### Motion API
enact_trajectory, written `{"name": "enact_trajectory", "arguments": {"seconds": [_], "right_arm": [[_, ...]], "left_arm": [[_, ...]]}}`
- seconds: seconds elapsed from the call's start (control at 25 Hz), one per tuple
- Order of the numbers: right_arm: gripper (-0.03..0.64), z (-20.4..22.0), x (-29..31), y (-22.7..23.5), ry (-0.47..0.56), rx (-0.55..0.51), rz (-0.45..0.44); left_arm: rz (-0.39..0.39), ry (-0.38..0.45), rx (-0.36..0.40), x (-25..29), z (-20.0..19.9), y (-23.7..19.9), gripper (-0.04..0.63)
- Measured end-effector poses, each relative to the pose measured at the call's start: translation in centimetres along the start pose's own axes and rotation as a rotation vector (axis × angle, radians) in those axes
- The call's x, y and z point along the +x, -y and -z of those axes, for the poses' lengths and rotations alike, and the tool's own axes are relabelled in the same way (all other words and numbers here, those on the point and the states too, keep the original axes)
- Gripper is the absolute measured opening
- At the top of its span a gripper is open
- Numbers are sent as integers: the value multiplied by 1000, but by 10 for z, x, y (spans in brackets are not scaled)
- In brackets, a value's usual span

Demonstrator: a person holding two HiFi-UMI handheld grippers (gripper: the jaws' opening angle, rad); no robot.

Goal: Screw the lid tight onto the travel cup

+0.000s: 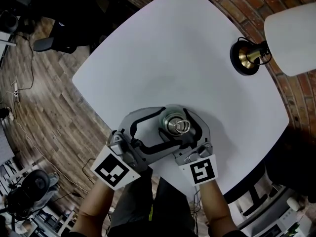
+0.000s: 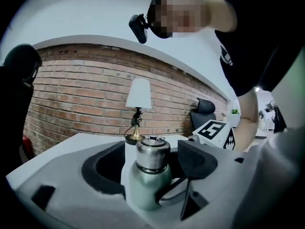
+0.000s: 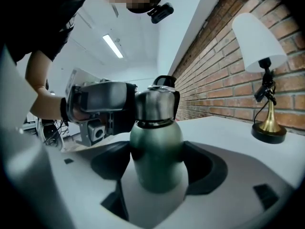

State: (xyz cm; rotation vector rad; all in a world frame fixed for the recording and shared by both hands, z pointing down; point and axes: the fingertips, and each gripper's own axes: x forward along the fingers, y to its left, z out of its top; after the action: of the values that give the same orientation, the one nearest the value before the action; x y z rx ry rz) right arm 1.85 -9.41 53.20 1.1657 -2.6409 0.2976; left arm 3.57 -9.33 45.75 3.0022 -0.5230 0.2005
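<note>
A green travel cup [image 1: 174,125] with a steel lid [image 2: 152,152] stands upright near the front edge of the white table [image 1: 173,53]. In the right gripper view, my right gripper [image 3: 158,173] is shut on the cup's green body [image 3: 157,151], a dark pad pressed to each side. My left gripper [image 2: 151,160] comes in from the other side at lid height. Its black pads [image 2: 194,159] flank the lid with a gap on both sides, so it is open and holds nothing. The lid sits on the cup's neck; whether it is tight is not visible.
A lamp with a brass base [image 1: 245,57] and a white shade [image 1: 292,37] stands at the table's far right, by a brick wall [image 2: 86,89]. A dark office chair [image 1: 54,38] is on the wooden floor beyond the far left corner. The table's front edge runs just under my grippers.
</note>
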Motion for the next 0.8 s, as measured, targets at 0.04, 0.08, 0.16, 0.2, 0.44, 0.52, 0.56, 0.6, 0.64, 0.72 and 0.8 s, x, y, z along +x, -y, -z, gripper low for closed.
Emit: {"name": "enact_trajectory", "arguments": {"seconds": [0.04,0.08,0.16,0.2,0.44,0.52,0.56,0.6,0.64,0.72,0.8], "right_arm": [[328,0,0,0,3,0,0],[328,-1,0,0,3,-3,-1],[328,0,-1,0,1,-7,-2],[328,-1,0,0,0,-5,0],[328,-2,0,-1,9,-11,2],[328,-1,0,-2,4,-12,1],[328,-1,0,-2,1,-10,1],[328,-1,0,-2,0,-8,1],[328,-1,0,-2,4,-7,2],[328,-2,0,-1,12,-2,3],[328,-1,0,-1,8,-1,2]], "left_arm": [[-39,1,-10,0,1,1,345],[-75,7,-18,1,1,2,345],[-141,13,-21,4,0,2,345],[-165,10,-13,7,0,2,345],[-313,-33,10,16,6,-4,306],[-337,-33,18,14,7,-6,261],[-336,-30,24,14,7,-5,261],[-326,-26,29,14,6,-5,259],[-306,-21,36,14,6,-4,259],[-232,-10,50,16,6,-2,259],[-126,-4,59,17,6,1,259]]}}
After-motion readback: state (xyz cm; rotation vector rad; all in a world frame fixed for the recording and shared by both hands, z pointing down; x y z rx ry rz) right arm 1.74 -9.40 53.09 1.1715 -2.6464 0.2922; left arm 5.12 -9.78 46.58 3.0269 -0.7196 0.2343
